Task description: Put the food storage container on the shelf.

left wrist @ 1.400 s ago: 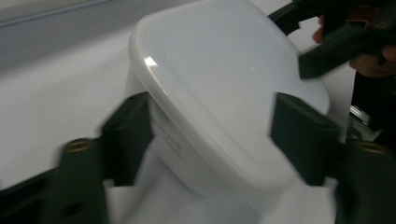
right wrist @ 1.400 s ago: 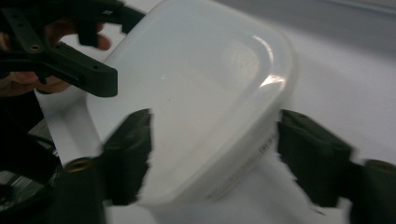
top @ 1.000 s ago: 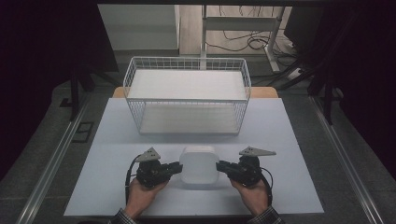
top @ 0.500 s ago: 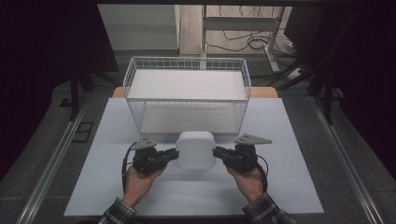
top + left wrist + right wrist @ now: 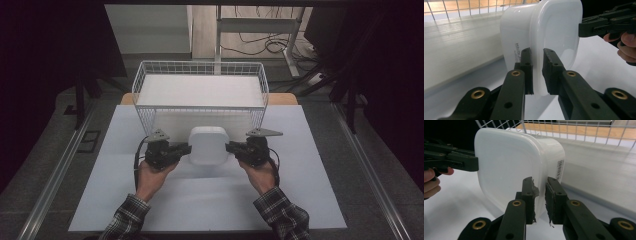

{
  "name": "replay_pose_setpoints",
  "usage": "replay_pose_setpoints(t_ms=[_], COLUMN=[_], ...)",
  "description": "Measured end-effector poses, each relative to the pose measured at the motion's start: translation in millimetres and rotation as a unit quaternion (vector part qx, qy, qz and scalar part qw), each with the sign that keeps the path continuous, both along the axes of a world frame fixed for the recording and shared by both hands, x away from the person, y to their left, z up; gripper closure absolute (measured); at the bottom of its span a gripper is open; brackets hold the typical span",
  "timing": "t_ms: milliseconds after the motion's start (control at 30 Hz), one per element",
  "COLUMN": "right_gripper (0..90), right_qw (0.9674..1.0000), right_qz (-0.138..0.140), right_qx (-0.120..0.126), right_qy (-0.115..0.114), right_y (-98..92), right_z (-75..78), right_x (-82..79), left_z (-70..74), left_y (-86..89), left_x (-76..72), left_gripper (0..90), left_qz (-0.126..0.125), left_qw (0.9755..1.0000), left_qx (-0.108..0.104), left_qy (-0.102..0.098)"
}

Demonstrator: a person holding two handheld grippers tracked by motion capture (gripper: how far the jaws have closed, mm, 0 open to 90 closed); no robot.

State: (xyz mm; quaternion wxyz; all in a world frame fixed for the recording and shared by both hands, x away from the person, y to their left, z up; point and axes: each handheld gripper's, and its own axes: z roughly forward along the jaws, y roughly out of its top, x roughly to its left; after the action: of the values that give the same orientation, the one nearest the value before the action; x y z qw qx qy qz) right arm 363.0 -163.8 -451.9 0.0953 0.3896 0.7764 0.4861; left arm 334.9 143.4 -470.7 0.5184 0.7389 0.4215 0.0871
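White lidded container (image 5: 209, 145) held off the desk (image 5: 310, 165), just in front of the wire basket (image 5: 150, 82). Left tongs (image 5: 186, 148) clamped on its rim at the left edge; right tongs (image 5: 231, 147) clamped on the rim at the opposite edge. Barcode label (image 5: 559, 169) visible on container's side wall.

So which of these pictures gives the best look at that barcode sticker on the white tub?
The right gripper view: the barcode sticker sits in plain sight on the white tub's side wall. The left gripper view faces the tub's opposite side, which carries small print instead. In the high view the tub is too small for any label to be made out.
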Motion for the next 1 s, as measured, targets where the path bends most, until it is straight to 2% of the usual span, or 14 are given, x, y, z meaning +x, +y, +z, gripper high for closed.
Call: replay_pose_setpoints(t_ms=[233,400,467,567,667,767,800,867,1000], right_gripper=[76.5,76.4,76.3,76.3,76.2,76.1,76.0,75.7,72.8], right_qw=[0.9998,0.9996,0.9996,0.9994,0.9992,0.9991,0.9990,0.9992,0.9994], right_qz=[-0.011,-0.011,-0.010,-0.014,-0.015,-0.017,-0.018,-0.018,-0.019], right_qx=[-0.017,-0.023,-0.024,-0.027,-0.029,-0.031,-0.033,-0.021,-0.023], right_qy=[0.002,0.010,0.012,0.017,0.022,0.024,0.025,0.027,0.016], right_y=[1.0,3.7,5.9,9.1,12.0,13.8,14.0,12.6,13.0], right_z=[-1.6,-6.4,-8.6,-11.5,-14.9,-19.0,-19.9,-20.9,-21.3], right_x=[20.0,27.8,30.9,35.9,41.1,46.3,47.6,50.1,53.3], left_z=[-6.3,-12.4,-15.1,-18.6,-22.4,-25.0,-25.6,-26.1,-26.0], left_y=[-3.7,-1.9,-1.3,0.5,0.6,-1.1,-0.6,1.8,0.2], left_x=[20.3,27.7,30.6,35.9,41.1,45.8,47.4,50.6,53.5], left_gripper=[79.5,79.3,79.2,78.9,78.6,78.3,78.0,77.8,75.4], left_qz=[0.007,0.012,0.018,0.023,0.030,0.038,0.039,0.036,0.038], left_qw=[0.9999,0.9996,0.9994,0.9992,0.9988,0.9985,0.9985,0.9985,0.9987], left_qx=[-0.003,-0.001,-0.006,0.001,0.000,0.007,0.004,-0.006,-0.009], left_qy=[0.014,0.026,0.030,0.033,0.038,0.040,0.039,0.041,0.032])
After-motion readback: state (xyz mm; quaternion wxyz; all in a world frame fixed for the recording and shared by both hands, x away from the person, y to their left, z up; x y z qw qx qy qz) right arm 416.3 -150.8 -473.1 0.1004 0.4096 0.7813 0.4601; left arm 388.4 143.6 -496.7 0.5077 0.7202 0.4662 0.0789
